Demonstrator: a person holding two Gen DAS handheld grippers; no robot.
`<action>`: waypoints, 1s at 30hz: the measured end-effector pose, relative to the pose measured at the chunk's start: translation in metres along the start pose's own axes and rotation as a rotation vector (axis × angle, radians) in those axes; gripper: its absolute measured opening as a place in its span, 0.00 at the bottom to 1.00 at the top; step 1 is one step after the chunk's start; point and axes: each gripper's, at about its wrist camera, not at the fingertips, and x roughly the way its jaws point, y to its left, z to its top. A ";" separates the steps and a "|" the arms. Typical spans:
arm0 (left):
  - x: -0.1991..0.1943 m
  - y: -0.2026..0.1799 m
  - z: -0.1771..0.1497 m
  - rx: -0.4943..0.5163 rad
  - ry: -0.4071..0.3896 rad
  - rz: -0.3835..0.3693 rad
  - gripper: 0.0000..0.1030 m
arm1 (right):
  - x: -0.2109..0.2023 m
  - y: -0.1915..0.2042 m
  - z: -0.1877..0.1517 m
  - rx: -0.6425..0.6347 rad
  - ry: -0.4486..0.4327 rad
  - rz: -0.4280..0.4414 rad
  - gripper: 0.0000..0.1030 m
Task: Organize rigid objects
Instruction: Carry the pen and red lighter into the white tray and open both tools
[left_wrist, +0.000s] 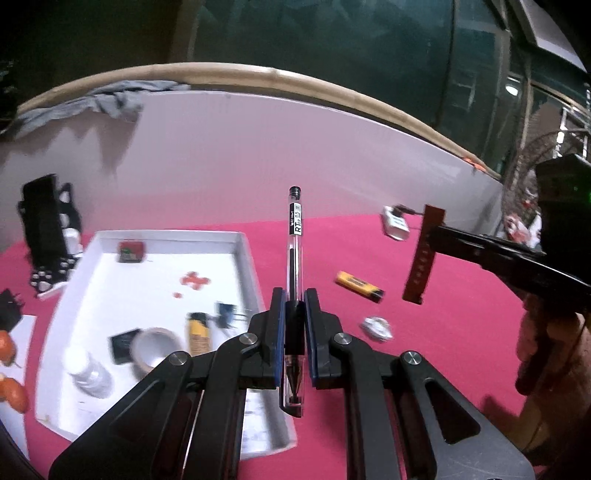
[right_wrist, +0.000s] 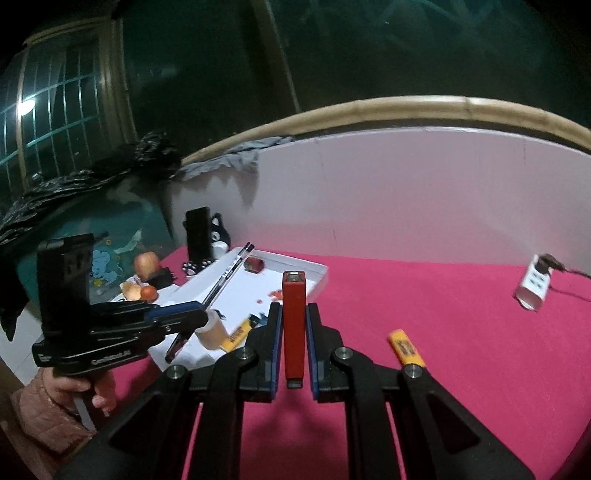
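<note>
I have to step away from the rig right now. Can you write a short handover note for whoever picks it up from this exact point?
Left gripper: shut on a clear pen, lifted above the pink tablecloth.
Right gripper: shut on a slim red-brown bar, also in the air.
White tray: already holds a tape roll, a small white bottle, a yellow lighter, a binder clip and a small red item.
Left to do: put down the pen and bar, probably in the tray. Still on the cloth: another yellow lighter and a crumpled silvery piece. The white power strip is plugged in.
</note>
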 end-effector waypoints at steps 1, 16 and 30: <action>-0.002 0.008 0.001 -0.012 -0.006 0.013 0.09 | 0.002 0.004 0.001 -0.005 -0.001 0.005 0.10; 0.022 0.107 0.015 -0.136 0.027 0.225 0.09 | 0.081 0.055 0.020 -0.047 0.095 0.073 0.10; 0.068 0.151 0.000 -0.272 0.146 0.264 0.17 | 0.181 0.056 -0.010 0.039 0.291 0.039 0.11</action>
